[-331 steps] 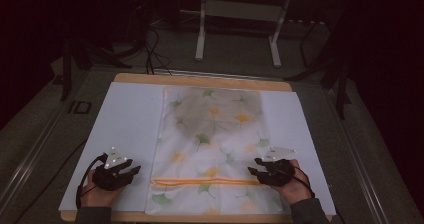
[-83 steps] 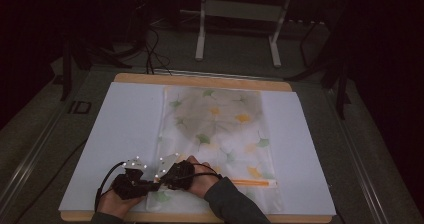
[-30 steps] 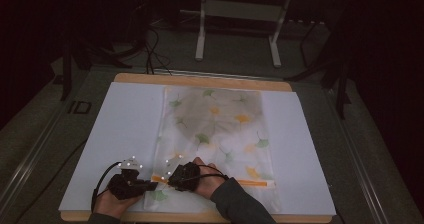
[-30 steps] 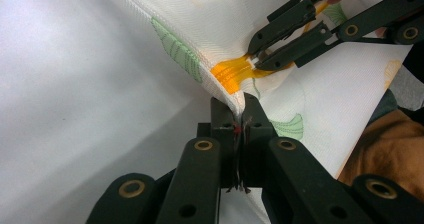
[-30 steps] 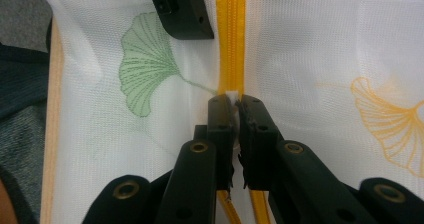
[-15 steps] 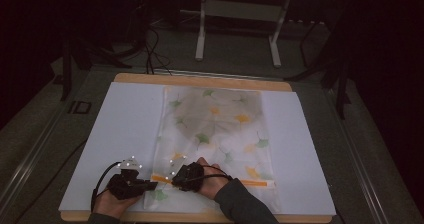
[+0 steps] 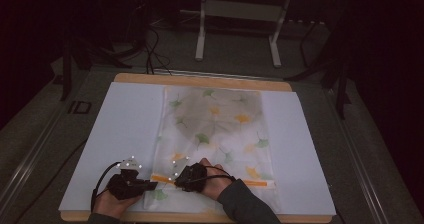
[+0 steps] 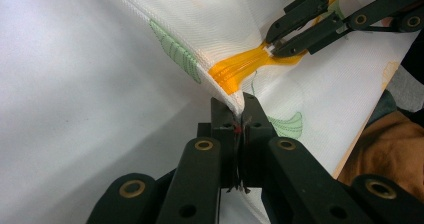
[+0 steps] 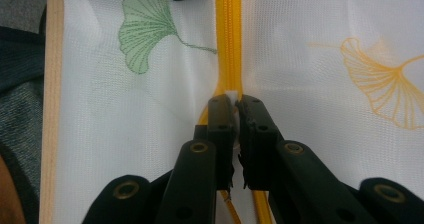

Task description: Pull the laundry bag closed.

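I work two hand-held grippers at a table covered by a white sheet (image 7: 120, 129). A mesh bag (image 7: 215, 134) printed with leaves lies flat in the middle, its long axis running near to far. An orange zipper (image 7: 220, 180) crosses the bag's near end, left to right. My left gripper (image 7: 150, 185) is clenched on the bag's near left corner (image 8: 235, 100), right at the zipper's left end. My right gripper (image 7: 179, 179) sits just to the right of it, jaws pinched on the small white zipper pull (image 9: 231, 95). The long stretch of zipper lies to the right of the pull, so I judge the right gripper must draw the pull rightward along that line while the left one anchors the corner.
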The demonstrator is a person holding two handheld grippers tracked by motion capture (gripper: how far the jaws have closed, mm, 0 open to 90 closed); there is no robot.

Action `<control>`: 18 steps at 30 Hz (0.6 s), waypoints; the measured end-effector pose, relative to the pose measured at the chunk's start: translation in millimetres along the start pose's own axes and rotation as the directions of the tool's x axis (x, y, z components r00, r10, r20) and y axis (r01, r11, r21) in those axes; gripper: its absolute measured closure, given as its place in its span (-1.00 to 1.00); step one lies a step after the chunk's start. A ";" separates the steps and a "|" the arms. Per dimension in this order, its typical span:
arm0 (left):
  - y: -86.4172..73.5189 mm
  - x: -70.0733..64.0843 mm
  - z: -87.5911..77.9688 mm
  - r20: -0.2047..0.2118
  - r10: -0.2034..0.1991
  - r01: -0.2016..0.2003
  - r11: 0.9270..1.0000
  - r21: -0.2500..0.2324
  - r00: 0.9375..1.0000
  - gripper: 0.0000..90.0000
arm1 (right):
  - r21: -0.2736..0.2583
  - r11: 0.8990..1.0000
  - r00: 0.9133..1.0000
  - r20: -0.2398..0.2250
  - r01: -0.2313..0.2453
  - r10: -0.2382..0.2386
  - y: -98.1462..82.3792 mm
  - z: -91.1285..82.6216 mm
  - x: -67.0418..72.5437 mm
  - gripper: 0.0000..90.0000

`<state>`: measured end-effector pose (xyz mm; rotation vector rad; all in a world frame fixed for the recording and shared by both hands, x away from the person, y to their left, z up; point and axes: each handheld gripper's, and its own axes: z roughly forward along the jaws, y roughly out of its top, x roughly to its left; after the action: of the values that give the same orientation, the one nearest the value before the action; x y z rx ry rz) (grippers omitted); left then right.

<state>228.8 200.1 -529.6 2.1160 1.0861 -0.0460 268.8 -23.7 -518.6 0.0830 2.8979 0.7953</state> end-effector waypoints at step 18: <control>-0.3 0.7 -1.6 0.000 0.001 -0.001 1.000 -0.004 1.000 0.96 | 0.016 1.000 1.000 0.004 -0.002 0.002 -4.2 -4.6 0.6 0.88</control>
<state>228.5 201.6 -528.8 2.1126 1.0847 -0.0434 267.5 -29.6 -516.9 0.0894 2.9015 0.7719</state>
